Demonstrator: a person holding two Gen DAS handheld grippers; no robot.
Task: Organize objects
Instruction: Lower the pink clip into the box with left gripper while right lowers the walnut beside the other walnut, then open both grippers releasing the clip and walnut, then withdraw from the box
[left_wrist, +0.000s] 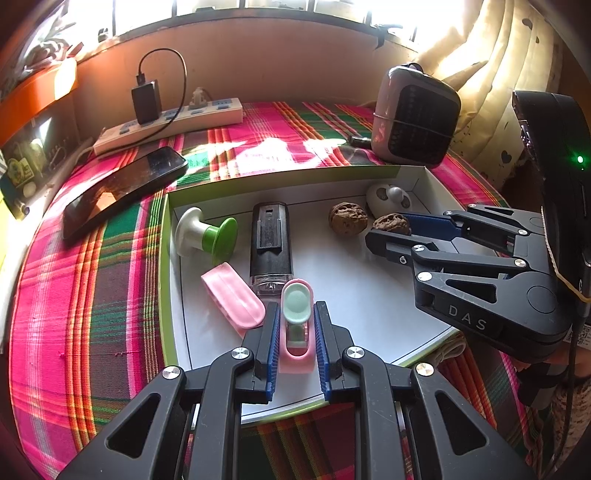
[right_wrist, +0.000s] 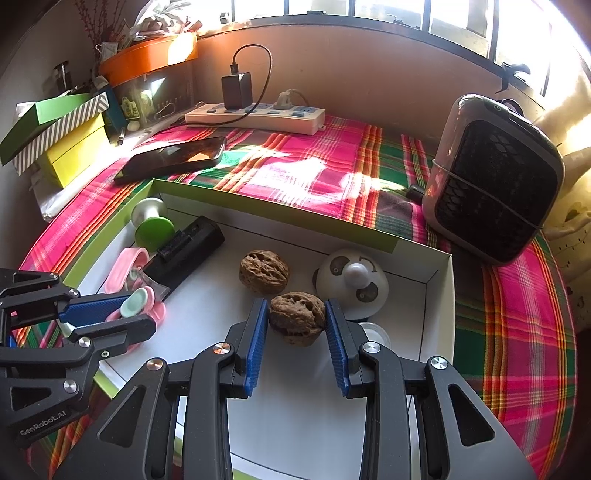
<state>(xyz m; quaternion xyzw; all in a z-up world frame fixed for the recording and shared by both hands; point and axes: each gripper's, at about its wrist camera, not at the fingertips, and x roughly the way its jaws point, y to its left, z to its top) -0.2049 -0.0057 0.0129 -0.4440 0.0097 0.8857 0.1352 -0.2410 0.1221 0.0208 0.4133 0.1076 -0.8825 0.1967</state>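
A shallow white box with a green rim (left_wrist: 166, 266) lies on the plaid cloth. My left gripper (left_wrist: 295, 317) is shut on a pink clip with a mint knob (left_wrist: 296, 325) over the box's near edge; the clip also shows in the right wrist view (right_wrist: 138, 301). My right gripper (right_wrist: 296, 325) is shut on a brown walnut (right_wrist: 297, 317), also visible in the left wrist view (left_wrist: 391, 224). A second walnut (right_wrist: 263, 272) lies just beyond it. In the box also lie a second pink clip (left_wrist: 232, 295), a black lighter-like device (left_wrist: 270, 243), a green and white stopper (left_wrist: 205, 236) and a white dome toy (right_wrist: 351, 284).
A black phone (left_wrist: 122, 188) lies on the cloth left of the box. A white power strip (left_wrist: 170, 123) with a black charger sits at the back. A grey heater (right_wrist: 495, 177) stands at the back right. Stacked boxes (right_wrist: 55, 136) sit at far left.
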